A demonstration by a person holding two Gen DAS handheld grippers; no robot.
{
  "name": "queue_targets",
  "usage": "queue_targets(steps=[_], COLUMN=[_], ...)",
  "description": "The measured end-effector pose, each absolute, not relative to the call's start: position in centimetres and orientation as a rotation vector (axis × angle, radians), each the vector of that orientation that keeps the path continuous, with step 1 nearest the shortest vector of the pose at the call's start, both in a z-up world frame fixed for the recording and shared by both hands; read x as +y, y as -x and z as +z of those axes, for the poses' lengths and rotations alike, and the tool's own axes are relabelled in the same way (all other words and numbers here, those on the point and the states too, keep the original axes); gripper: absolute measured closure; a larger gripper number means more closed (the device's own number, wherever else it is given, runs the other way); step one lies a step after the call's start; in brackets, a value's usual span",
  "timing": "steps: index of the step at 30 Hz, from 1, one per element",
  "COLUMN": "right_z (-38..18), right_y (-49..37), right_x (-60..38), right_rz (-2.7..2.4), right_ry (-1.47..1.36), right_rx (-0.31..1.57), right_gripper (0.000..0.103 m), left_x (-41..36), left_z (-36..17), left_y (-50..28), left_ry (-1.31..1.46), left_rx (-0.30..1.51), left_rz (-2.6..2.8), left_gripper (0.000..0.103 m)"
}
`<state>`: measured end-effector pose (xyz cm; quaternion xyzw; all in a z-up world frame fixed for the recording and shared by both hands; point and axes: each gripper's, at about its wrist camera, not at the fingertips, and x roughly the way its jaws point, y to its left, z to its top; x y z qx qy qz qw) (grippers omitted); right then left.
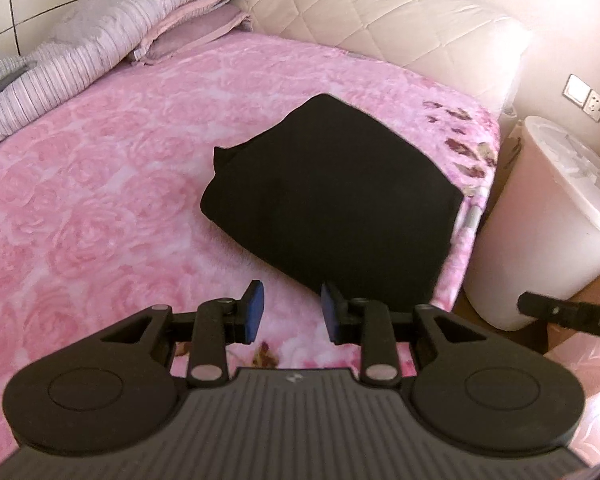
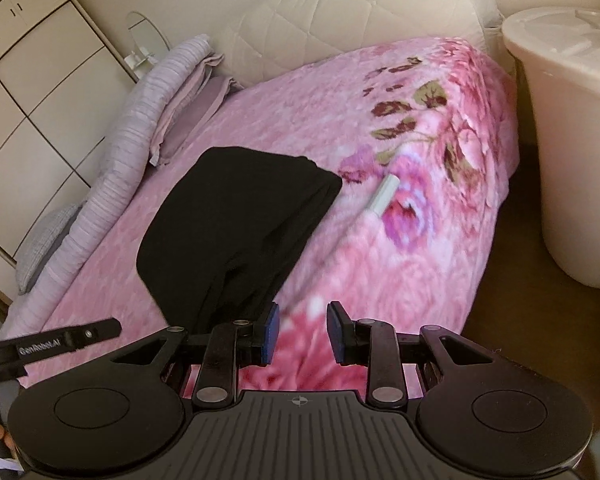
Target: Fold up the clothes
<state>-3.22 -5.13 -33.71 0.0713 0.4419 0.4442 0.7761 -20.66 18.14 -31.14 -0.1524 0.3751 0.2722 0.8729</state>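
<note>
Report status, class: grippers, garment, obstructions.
Left gripper open, empty. Right gripper open, empty. Black garment folded on pink blanket. White stick beside it, clear.

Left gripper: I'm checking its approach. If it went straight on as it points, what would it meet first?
Probably the near edge of the black garment on the pink blanket; the left gripper holds nothing. Depth is uncertain.

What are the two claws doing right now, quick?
Left claw: open, holding nothing.
Right claw: open, holding nothing; black garment lies folded on the bed.
</note>
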Motion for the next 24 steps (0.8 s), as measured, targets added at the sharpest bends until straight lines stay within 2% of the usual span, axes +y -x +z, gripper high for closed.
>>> queue_targets(steps=[12,19,20,22,24], right_z=[-33.5,-34.8,-35.1,-35.8,-36.5], right_y=[4.5,1.1,0.0,-2.0,-4.0], right_x=[-3.8,-2.2,-1.9,-1.4,-0.9], right_rz=[0.958,0.937,0.931,0.92,0.907], right_ry=[-0.125,-0.178,-0.214,-0.286,-0.371], right_rx=[0.961,0.986,0.999,1.025,1.048], right_gripper=[0.073,0.072,0.071,0.062,0.058], left_x=[18.6,22.9,23.7,25.5,27.3], left_z=[-29.5,-30.9,-31.2,-31.5,-31.8], left_y=[21.6,19.8,19.4,18.0,16.0], left_ry=[0.286,0.348,0.358,0.375,0.386], left_rx=[0.743,0.715,0.713,0.713,0.715], left_rz=[0.551,0.456,0.441,0.402,0.36], left_gripper=[0.077,0.076,0.076,0.075,0.073])
